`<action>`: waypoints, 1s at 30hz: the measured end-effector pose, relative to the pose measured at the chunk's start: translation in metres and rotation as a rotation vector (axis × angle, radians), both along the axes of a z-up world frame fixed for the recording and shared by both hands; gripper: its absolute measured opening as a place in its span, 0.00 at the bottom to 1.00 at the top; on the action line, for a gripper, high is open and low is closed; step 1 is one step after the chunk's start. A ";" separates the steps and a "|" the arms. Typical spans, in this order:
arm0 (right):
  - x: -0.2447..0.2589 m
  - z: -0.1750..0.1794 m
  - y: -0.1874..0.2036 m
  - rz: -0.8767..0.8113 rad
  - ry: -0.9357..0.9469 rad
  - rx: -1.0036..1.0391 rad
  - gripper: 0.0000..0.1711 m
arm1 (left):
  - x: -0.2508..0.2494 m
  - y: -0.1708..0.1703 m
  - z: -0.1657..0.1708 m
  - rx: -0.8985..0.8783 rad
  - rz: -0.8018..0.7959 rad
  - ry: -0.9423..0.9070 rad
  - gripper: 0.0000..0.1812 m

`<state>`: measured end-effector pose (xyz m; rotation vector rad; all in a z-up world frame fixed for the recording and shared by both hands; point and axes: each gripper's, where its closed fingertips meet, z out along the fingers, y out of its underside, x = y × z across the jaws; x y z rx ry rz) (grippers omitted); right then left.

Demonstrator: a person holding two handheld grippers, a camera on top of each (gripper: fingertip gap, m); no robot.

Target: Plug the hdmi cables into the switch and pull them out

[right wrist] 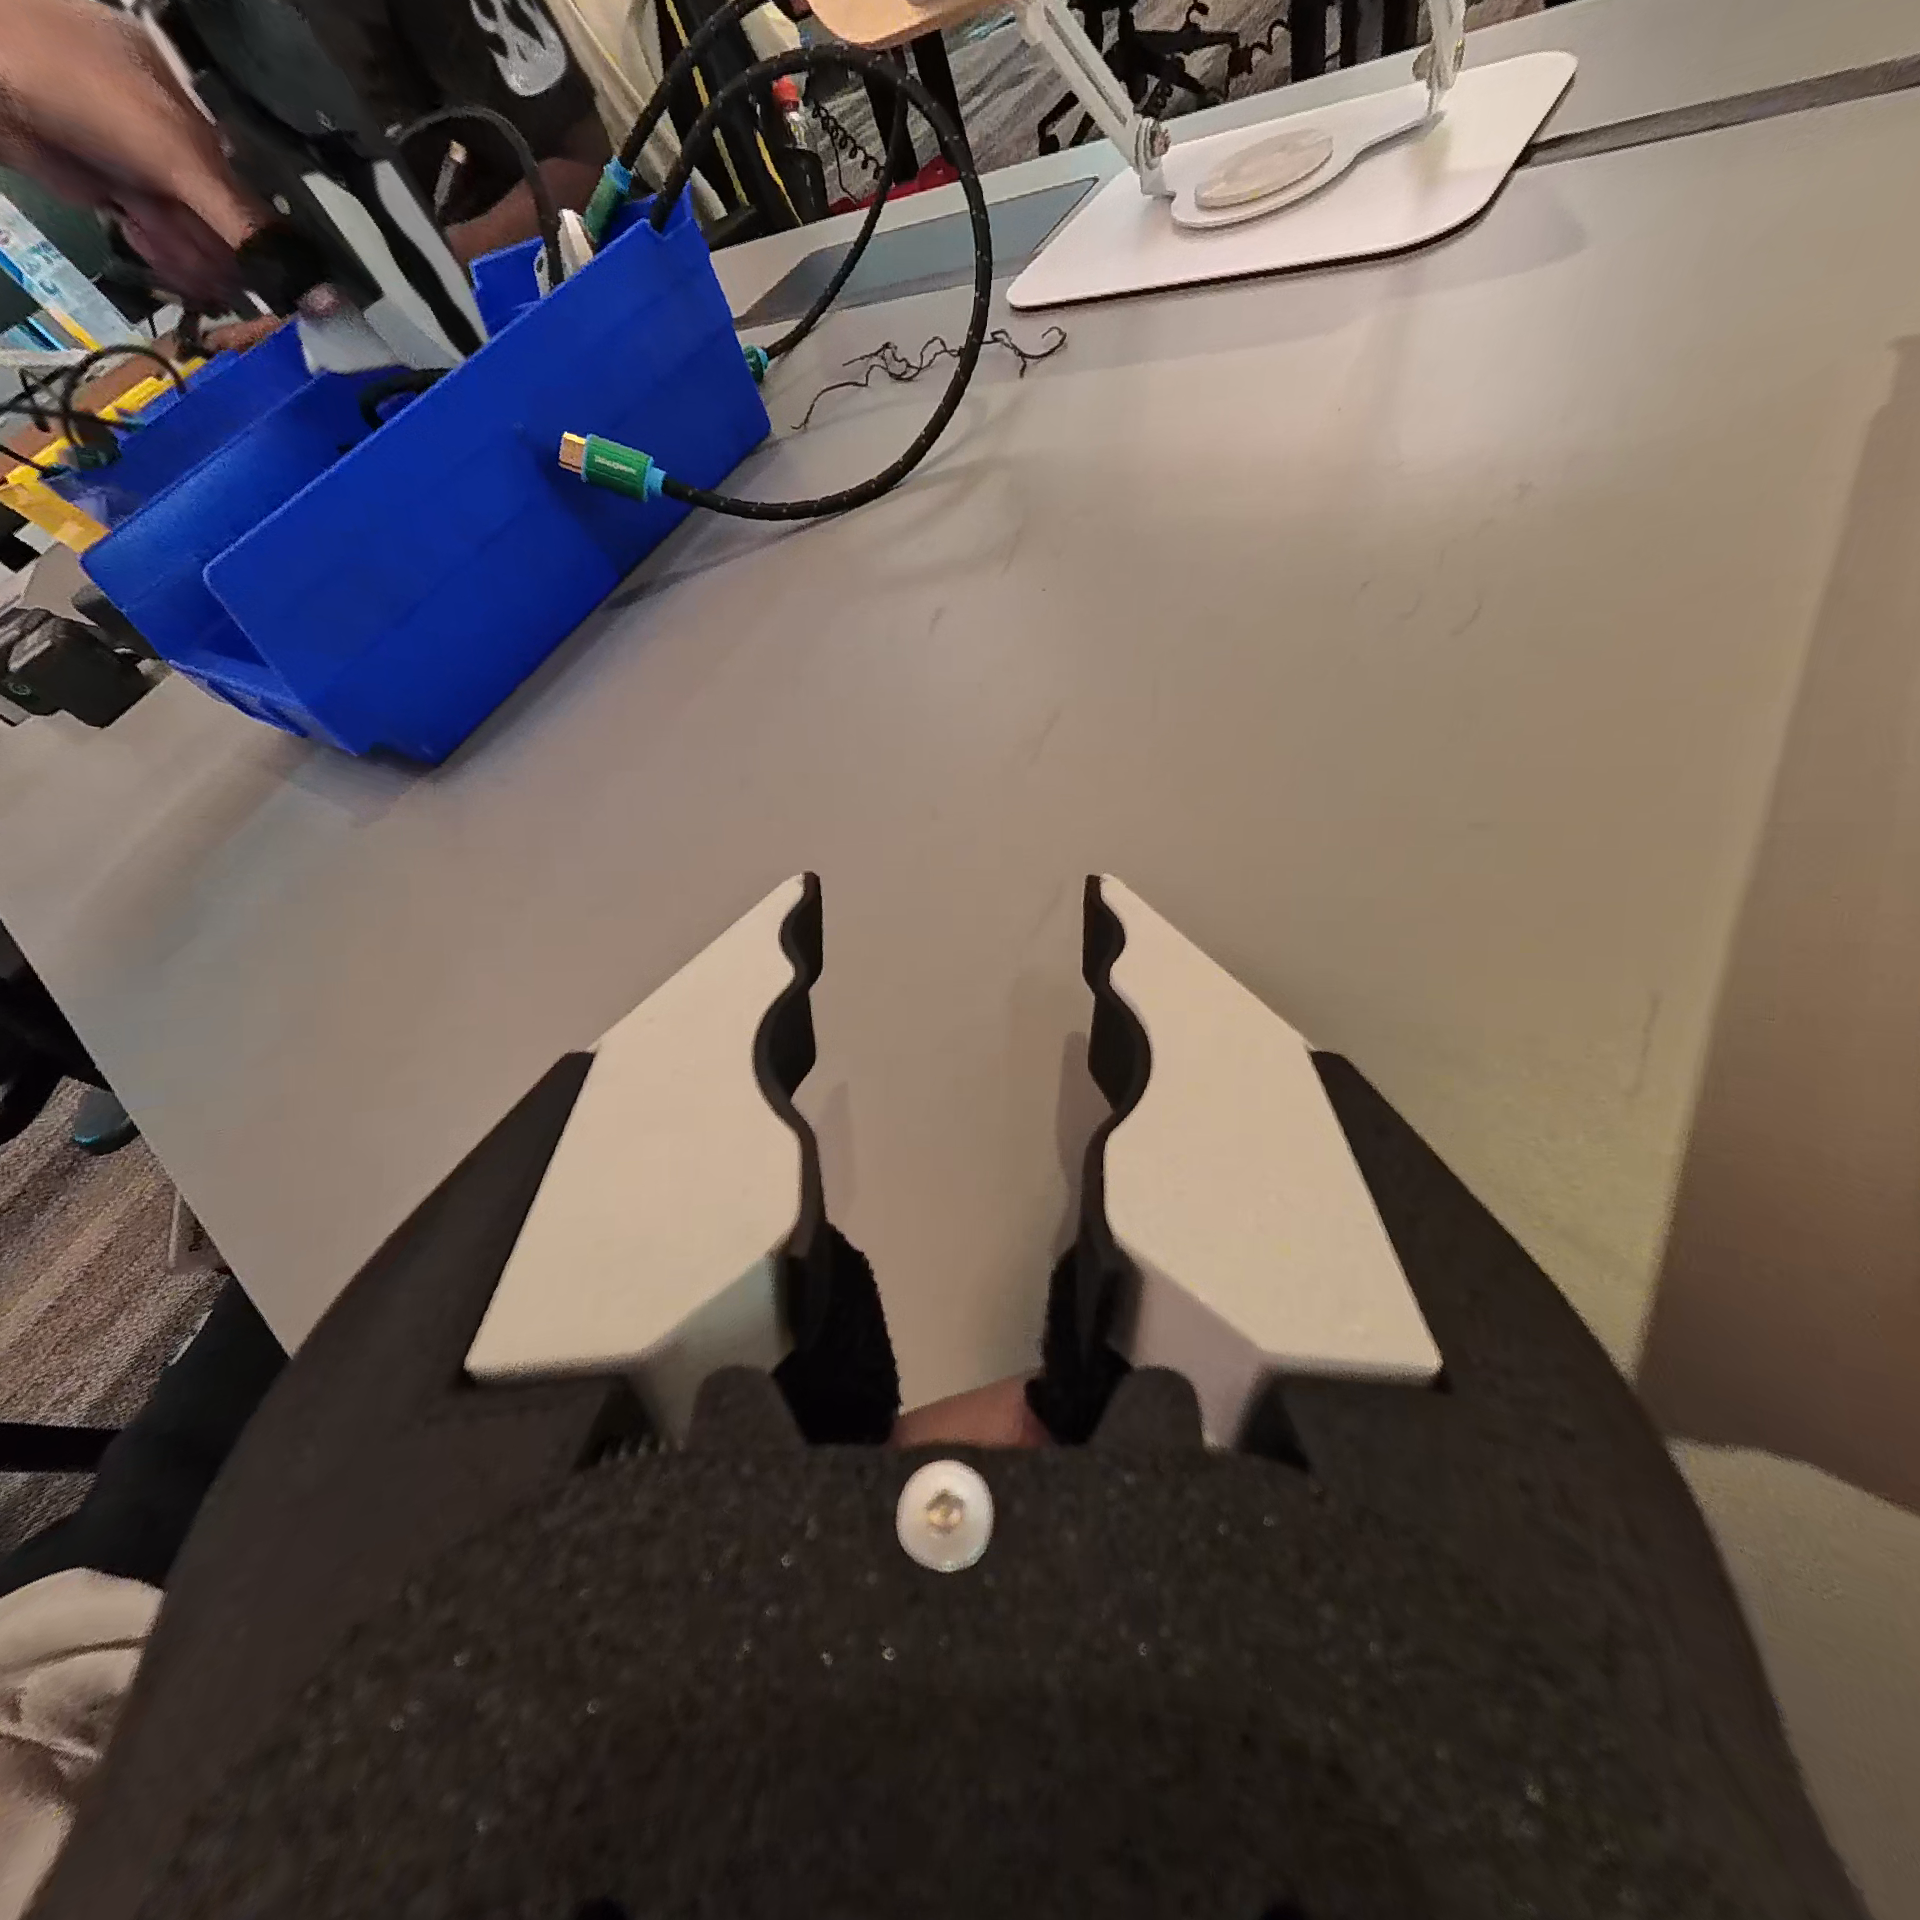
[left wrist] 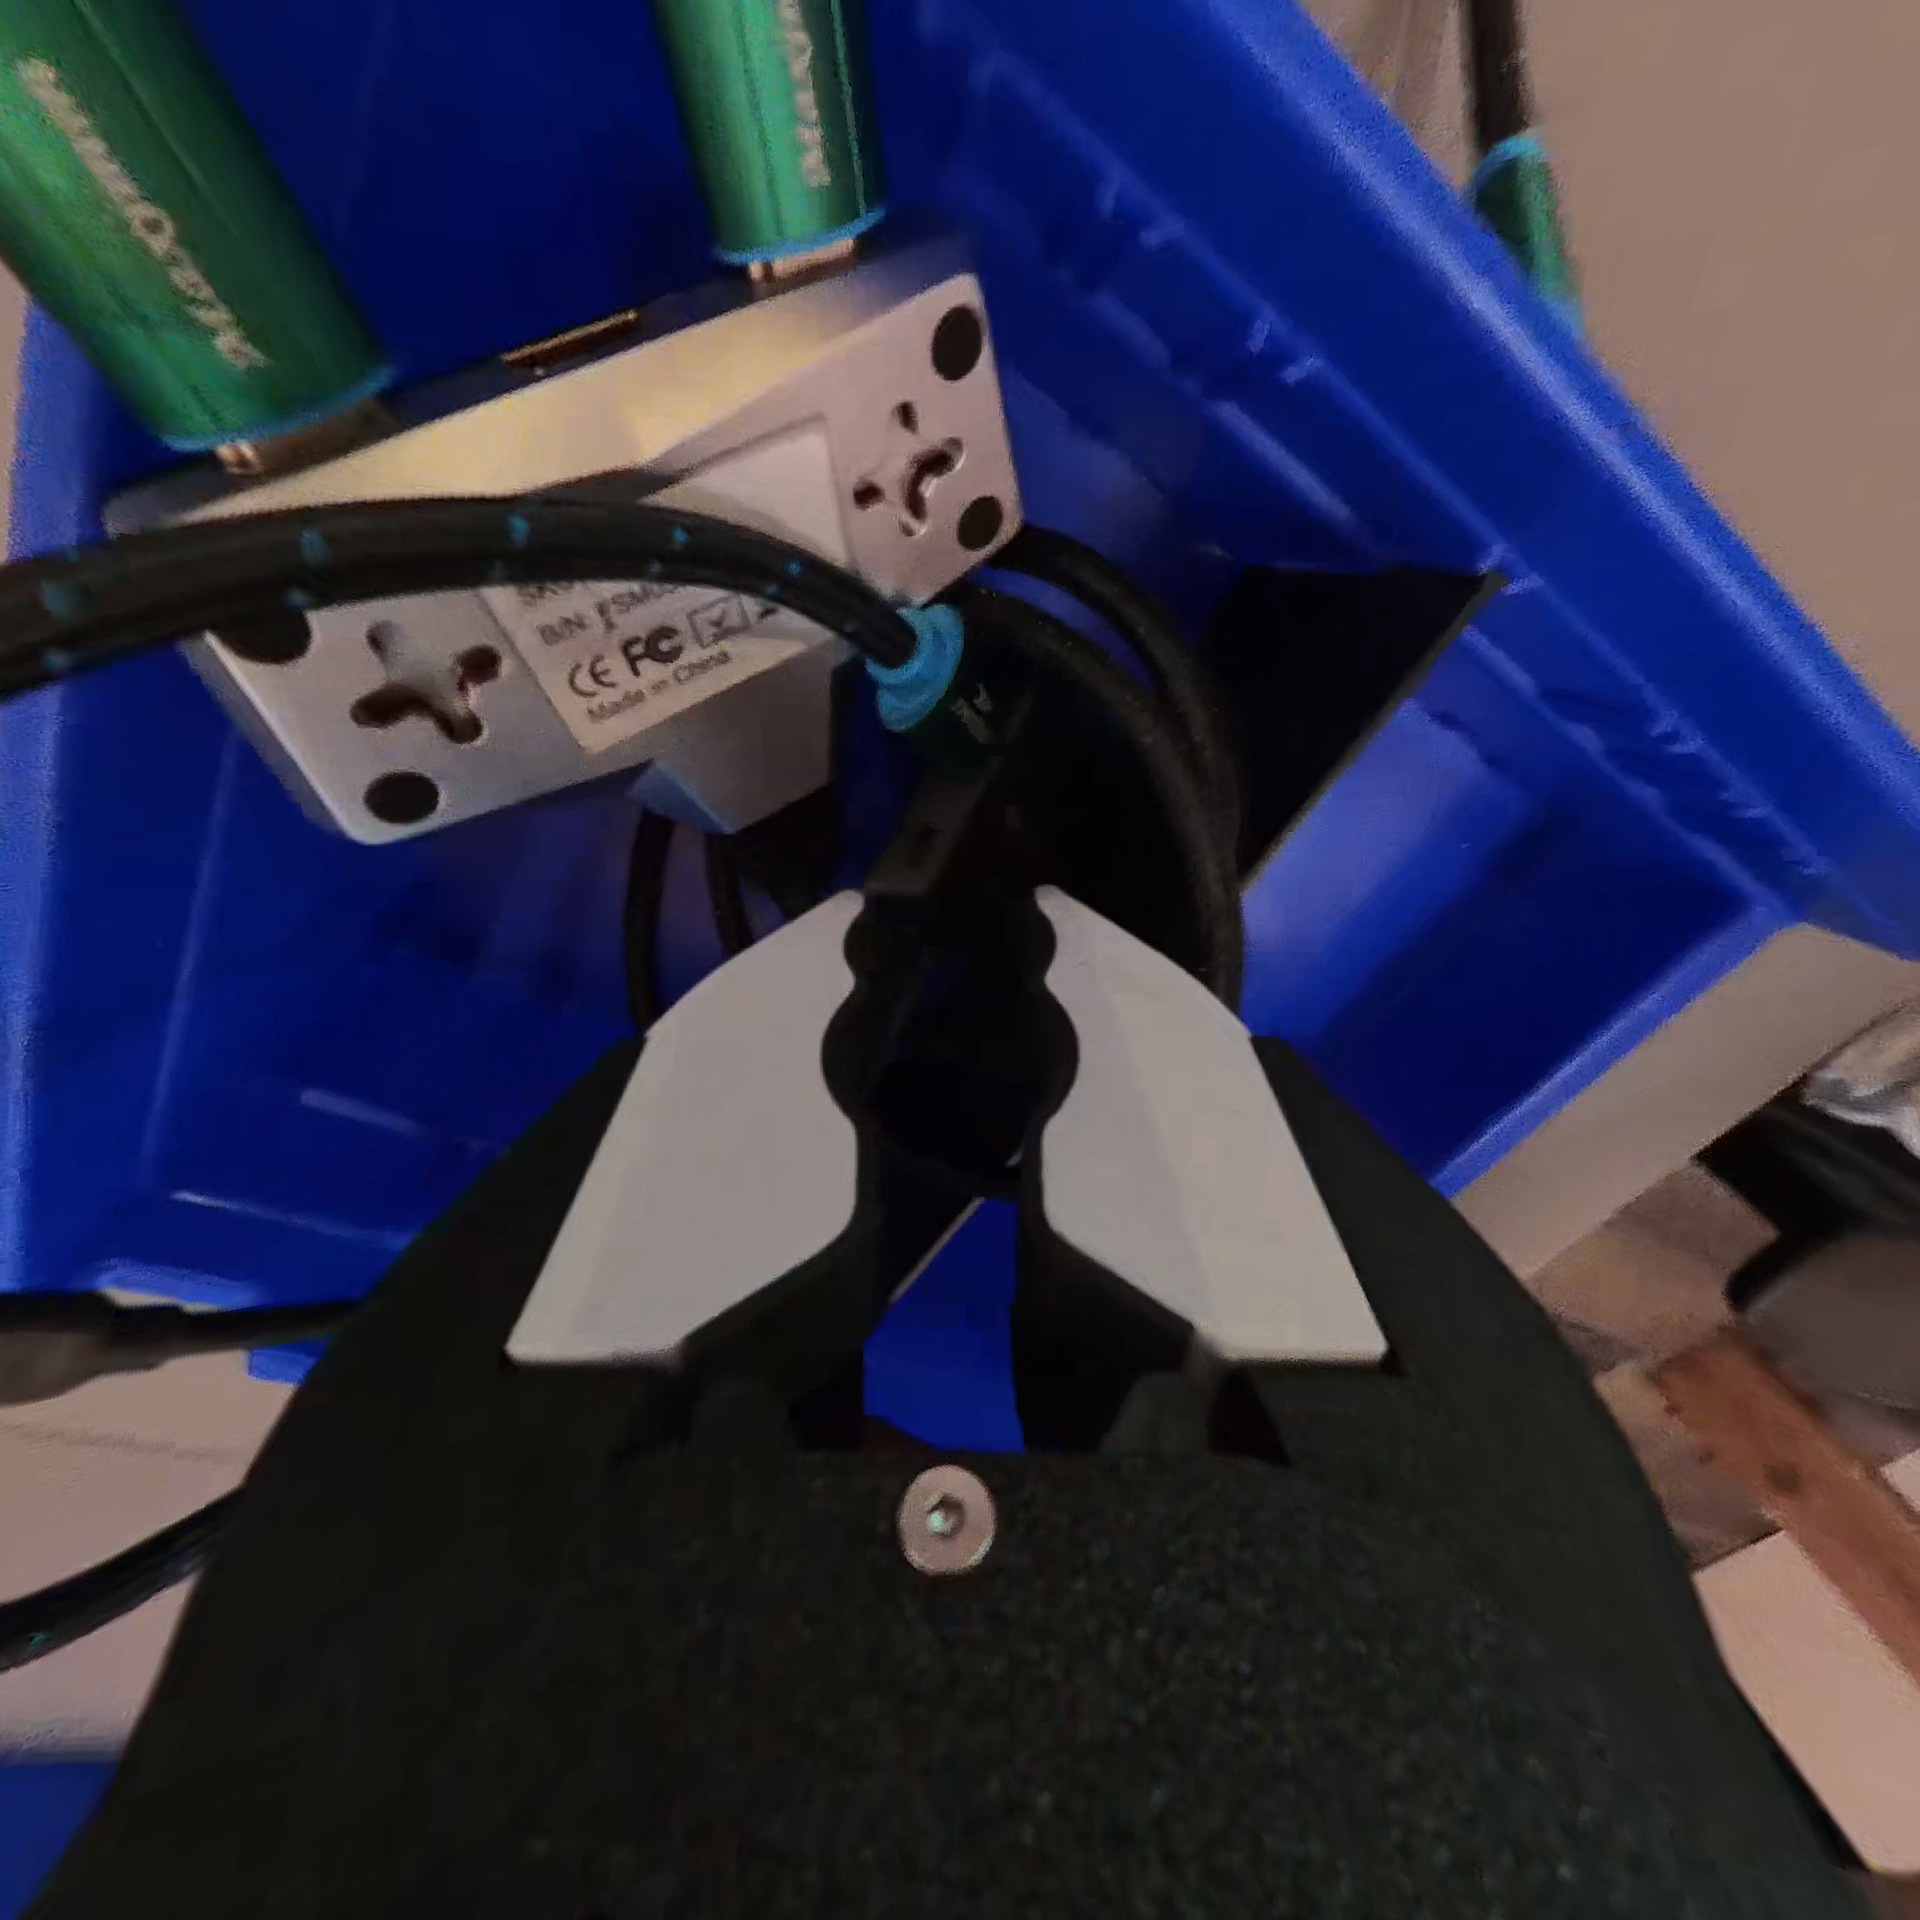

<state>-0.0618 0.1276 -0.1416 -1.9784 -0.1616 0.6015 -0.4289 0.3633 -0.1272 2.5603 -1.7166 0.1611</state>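
Over in the blue bin, the left gripper is pinching a black connector on a braided cable, just at the silver switch's lower edge, around five o'clock from its centre. Two green HDMI plugs are sitting in the switch's far side, at eleven and one o'clock. Meanwhile the right gripper is hovering over the grey table, fingers spread and holding nothing. A loose green-ended cable is lying against the bin's outer wall, at eleven o'clock from that gripper.
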 end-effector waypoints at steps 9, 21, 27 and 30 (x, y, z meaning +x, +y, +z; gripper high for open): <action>-0.002 -0.001 -0.002 0.018 0.007 -0.011 0.29 | -0.009 -0.001 -0.020 -0.058 -0.110 0.099 0.14; -0.004 -0.001 -0.003 0.025 0.020 -0.016 0.29 | -0.017 0.008 0.049 0.334 -0.237 -0.094 0.09; -0.006 0.003 -0.004 0.032 0.007 0.011 0.29 | -0.035 0.011 0.130 0.695 -0.168 -0.207 0.08; -0.014 0.010 -0.004 0.070 -0.006 0.061 0.29 | -0.015 -0.014 0.166 0.829 -0.205 -0.350 0.08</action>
